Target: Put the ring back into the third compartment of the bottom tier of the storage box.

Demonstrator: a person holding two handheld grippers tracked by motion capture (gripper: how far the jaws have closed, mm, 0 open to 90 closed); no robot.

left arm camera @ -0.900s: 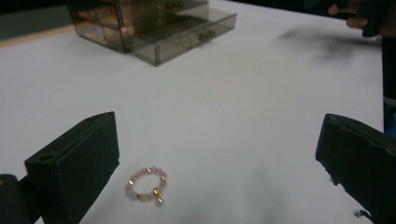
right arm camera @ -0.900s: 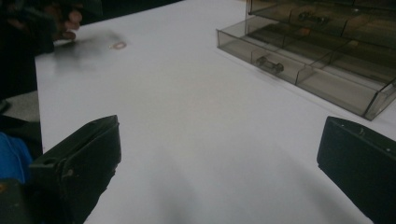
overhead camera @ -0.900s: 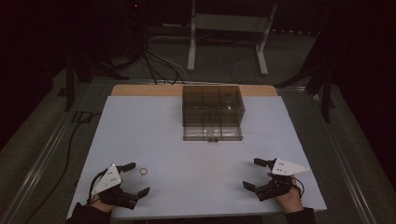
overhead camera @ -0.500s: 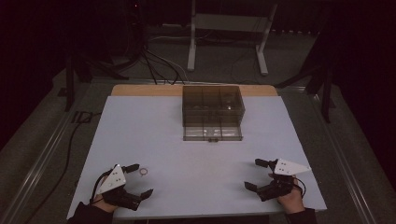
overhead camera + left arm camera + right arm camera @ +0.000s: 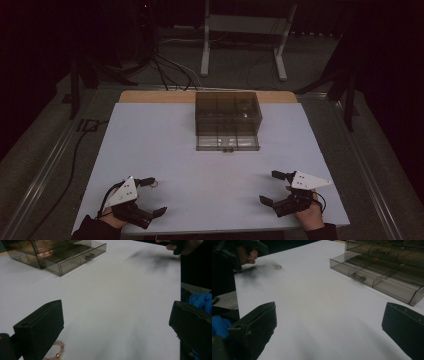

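While both hands rest low at the bottom of the high view, the left gripper sits in the lower left of the frame with its jaws wide apart and nothing between them. A small pink beaded bracelet lies on the white table just beside its left jaw, at the bottom left of the left gripper view. Over in the lower right, the right gripper is likewise spread open and empty. Well apart from both, in the upper middle of the frame, stands a smoky clear drawer box, its bottom drawer pulled out.
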